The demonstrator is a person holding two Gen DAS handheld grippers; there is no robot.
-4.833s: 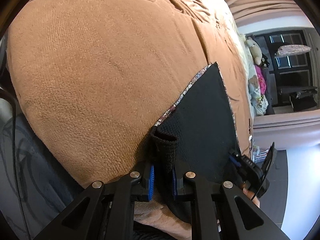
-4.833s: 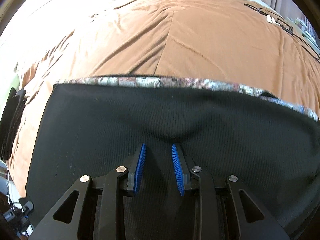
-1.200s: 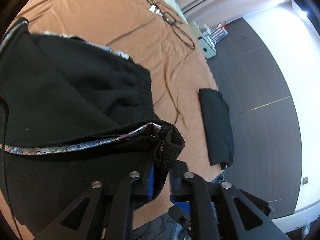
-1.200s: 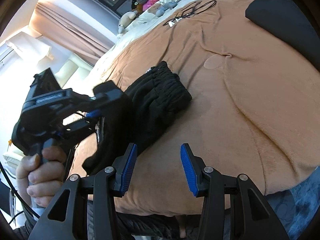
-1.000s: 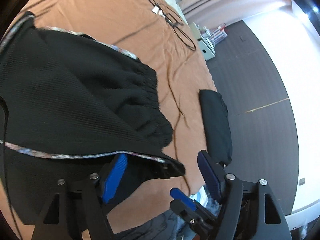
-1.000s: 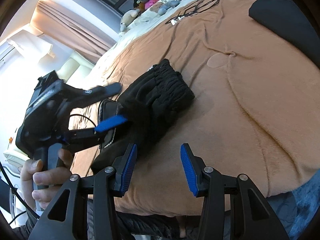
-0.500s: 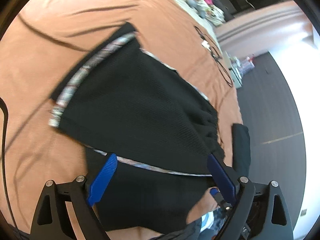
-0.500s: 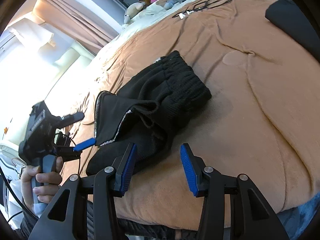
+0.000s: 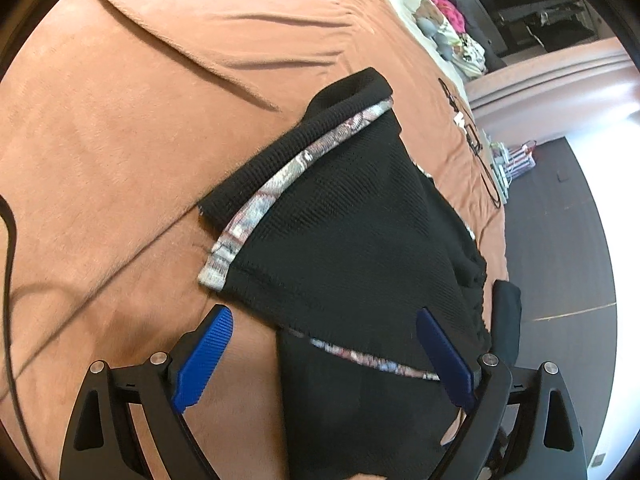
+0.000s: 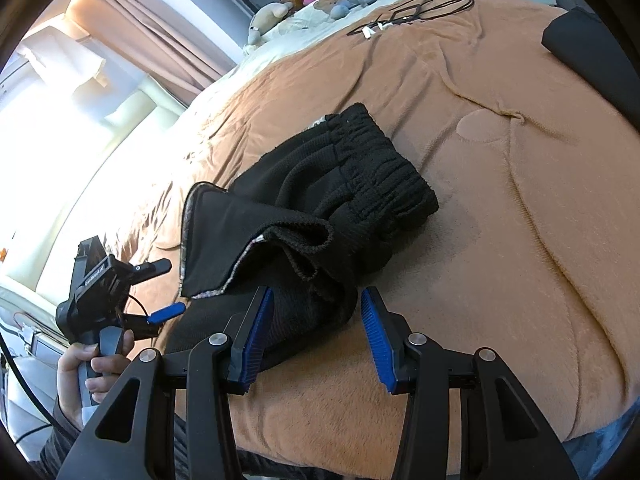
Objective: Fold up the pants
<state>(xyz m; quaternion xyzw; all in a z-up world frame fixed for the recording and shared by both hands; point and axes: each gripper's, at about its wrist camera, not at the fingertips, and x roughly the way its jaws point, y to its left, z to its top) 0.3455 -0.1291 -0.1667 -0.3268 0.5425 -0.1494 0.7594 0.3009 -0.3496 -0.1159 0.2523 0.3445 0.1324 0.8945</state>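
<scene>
My left gripper (image 9: 324, 356) hangs with its fingers (image 9: 204, 356) spread wide, gripping nothing, above the near edge of the pants (image 9: 360, 248). The pants lie bunched and part-folded on the blanket (image 9: 120, 140), waistband toward two o'clock. My right gripper (image 10: 316, 336) is half open, empty, the pants' near fold at eleven o'clock.

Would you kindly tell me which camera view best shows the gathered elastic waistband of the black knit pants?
The right wrist view: the gathered elastic waistband lies unobstructed there. The left wrist view shows only its ruffled edge past the folded leg.
</scene>
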